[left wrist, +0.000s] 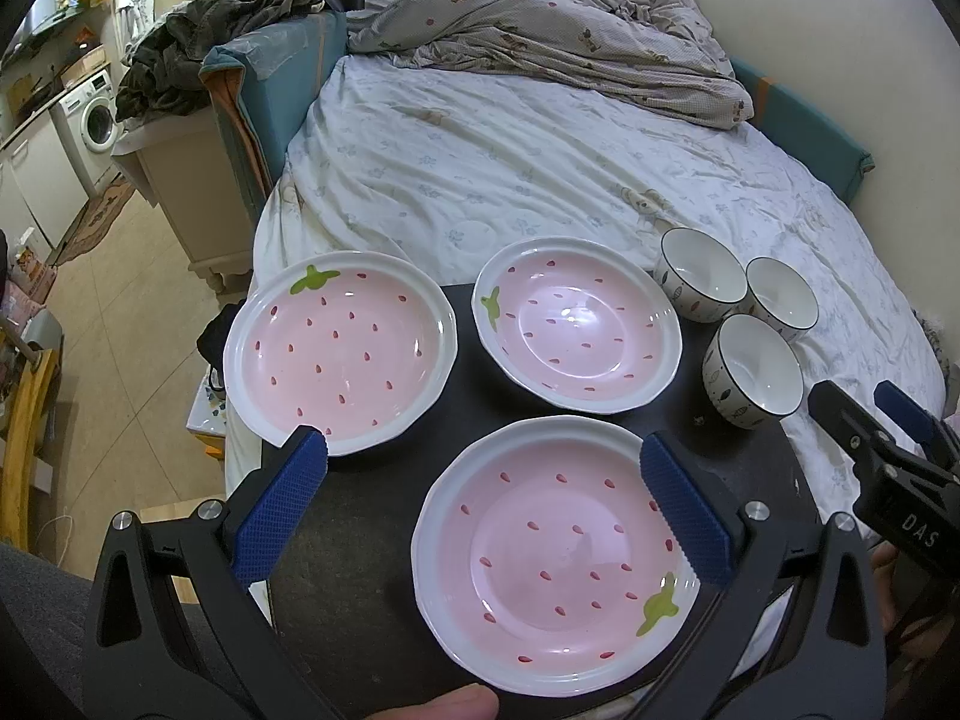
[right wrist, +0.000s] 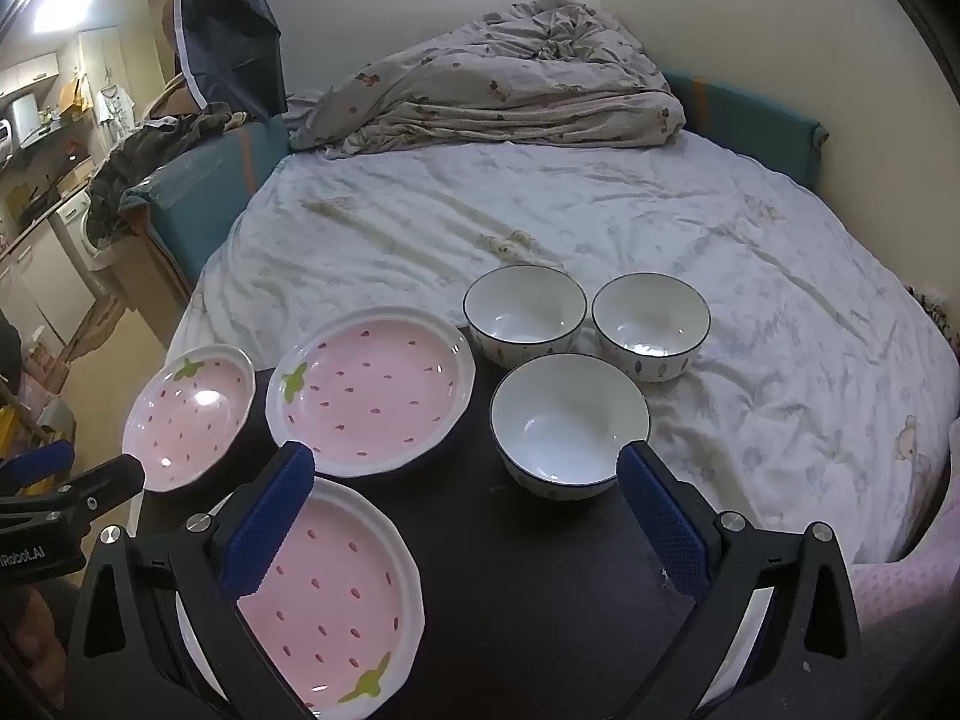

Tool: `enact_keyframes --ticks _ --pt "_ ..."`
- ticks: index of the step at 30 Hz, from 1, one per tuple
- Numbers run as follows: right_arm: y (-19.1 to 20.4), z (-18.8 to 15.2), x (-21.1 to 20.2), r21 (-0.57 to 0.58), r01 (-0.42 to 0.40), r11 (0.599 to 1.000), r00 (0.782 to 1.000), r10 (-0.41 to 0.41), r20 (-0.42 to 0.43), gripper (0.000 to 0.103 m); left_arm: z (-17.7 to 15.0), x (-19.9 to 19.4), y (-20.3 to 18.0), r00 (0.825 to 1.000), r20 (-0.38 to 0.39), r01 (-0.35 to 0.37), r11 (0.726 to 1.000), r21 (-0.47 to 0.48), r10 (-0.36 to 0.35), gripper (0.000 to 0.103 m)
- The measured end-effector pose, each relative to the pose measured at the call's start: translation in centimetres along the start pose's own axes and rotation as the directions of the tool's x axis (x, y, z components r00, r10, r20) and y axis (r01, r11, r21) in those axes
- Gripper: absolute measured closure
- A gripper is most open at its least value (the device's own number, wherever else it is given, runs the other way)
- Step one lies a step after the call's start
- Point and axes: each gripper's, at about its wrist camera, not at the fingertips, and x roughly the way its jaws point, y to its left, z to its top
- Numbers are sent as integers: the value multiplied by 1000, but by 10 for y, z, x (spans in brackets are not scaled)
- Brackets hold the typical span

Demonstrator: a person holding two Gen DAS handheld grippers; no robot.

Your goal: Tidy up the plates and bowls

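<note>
A bed (left wrist: 540, 138) with a pale floral sheet fills the background, a rumpled duvet (left wrist: 570, 30) heaped at its far end. At the bed's near edge sits a dark tabletop (right wrist: 540, 552). Three pink strawberry plates lie on it, apart from one another: the near plate (left wrist: 558, 558), the far-left plate (left wrist: 339, 351) and the far-centre plate (left wrist: 576, 324). Three white bowls stand upright in a close cluster to the right: the near bowl (right wrist: 570, 426) at the tabletop's edge, the left rear bowl (right wrist: 525, 312) and the right rear bowl (right wrist: 651, 327) on the sheet. The left tool (left wrist: 480, 480) hangs over the near plate, released, holding nothing. The right tool (right wrist: 465, 486) is likewise released, spread before the near bowl.
</note>
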Motion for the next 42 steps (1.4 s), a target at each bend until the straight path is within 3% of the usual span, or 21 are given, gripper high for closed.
enact_keyframes --ticks 42 --pt "0 -1 4 -5 10 1000 1000 -10 2 0 -5 1 0 1000 -4 -3 1000 -6 3 0"
